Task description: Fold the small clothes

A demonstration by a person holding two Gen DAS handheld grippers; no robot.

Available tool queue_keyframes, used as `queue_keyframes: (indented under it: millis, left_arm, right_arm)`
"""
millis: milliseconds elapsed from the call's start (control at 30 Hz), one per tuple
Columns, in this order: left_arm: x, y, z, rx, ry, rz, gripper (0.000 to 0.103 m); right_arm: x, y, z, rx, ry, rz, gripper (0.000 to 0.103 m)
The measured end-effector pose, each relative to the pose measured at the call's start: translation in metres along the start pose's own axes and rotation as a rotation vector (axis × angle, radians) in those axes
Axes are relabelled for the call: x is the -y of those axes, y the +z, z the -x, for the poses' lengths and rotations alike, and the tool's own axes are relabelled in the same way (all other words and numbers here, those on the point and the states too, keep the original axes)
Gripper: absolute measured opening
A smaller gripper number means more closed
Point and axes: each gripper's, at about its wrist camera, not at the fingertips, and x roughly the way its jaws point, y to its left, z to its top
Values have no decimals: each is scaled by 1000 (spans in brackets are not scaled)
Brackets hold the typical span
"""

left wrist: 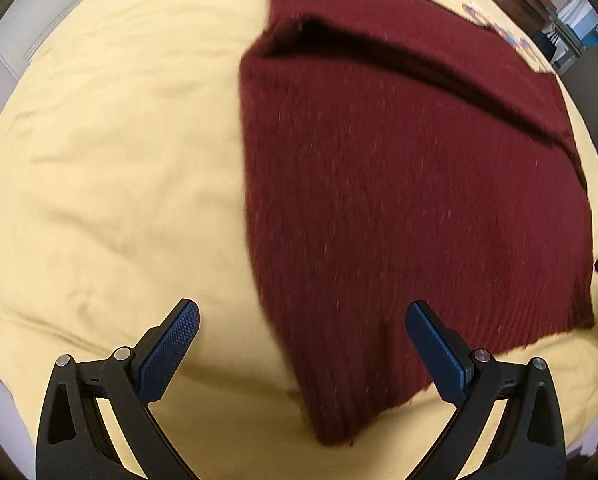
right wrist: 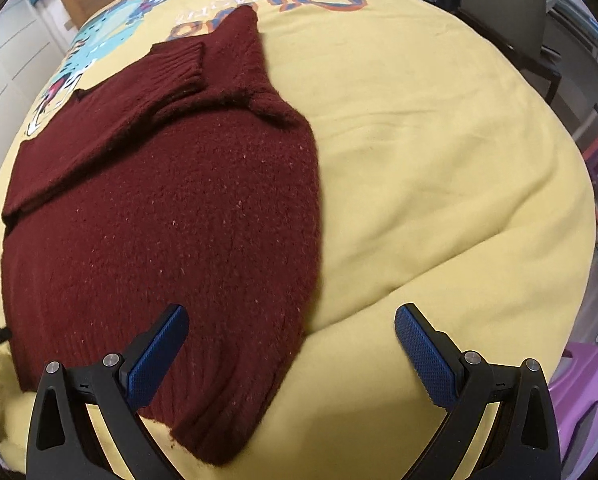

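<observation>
two grippers, both spread wide and holding nothing: your left gripper [left wrist: 302,344] hangs over the sweater's near corner, your right gripper [right wrist: 291,350] over the hem's other end, where knit meets bare cover. the maroon sweater [right wrist: 159,216] lies flat on the yellow bed cover [right wrist: 439,160], left of middle in the right wrist view and right of middle in the left one, so it sits between your two tools.

it looks part-folded. a sleeve [right wrist: 111,116] is laid across the chest with its ribbed cuff [right wrist: 179,66] up near the neck, and in the left wrist view a dark crease shows where a layer overlaps the body. that tucking is probably why the outline reads as a tidy block, with no sleeves trailing onto the cover.

its long axis runs away from you, ribbed hem [right wrist: 203,408] nearest the fingers and neck end far off, towards the printed picture on the cover [right wrist: 111,28]. the hem sits slightly askew to both tools.

with both tools at the hem corners, the likely next step is pinching each corner and carrying the hem up towards the neck. the left wrist view is blurred, so fine detail there is unsure.
</observation>
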Motion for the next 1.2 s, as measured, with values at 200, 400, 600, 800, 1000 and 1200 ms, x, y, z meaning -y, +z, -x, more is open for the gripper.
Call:
queue_keyframes:
  millis: [200,400,600,800,1000,1200]
  left_arm:
    - [3,-11,-14,-51,-28,9,102]
    - [16,-15,-28,-91,-42,-22,101]
    - [22,-19,-30,-95,-55,-44,78]
    - [19,-11,-23,-85,-87,-44,37]
    - [20,-4,-7,-67,-149,-53,9]
    - [16,10,34,16,-199,-48,9]
  right_arm:
    - [-3,-4,-6,-56,-18,28,102]
    - [-13,-7,-13,-121,-44,83,102]
    - [-37,-9,-23,-193,-78,161,102]
    - [-60,-16,-39,-290,10,195,56]
    - [-52,-9,-31,-289,129,117,13]
    - [-43,18,9,-179,187,96,12]
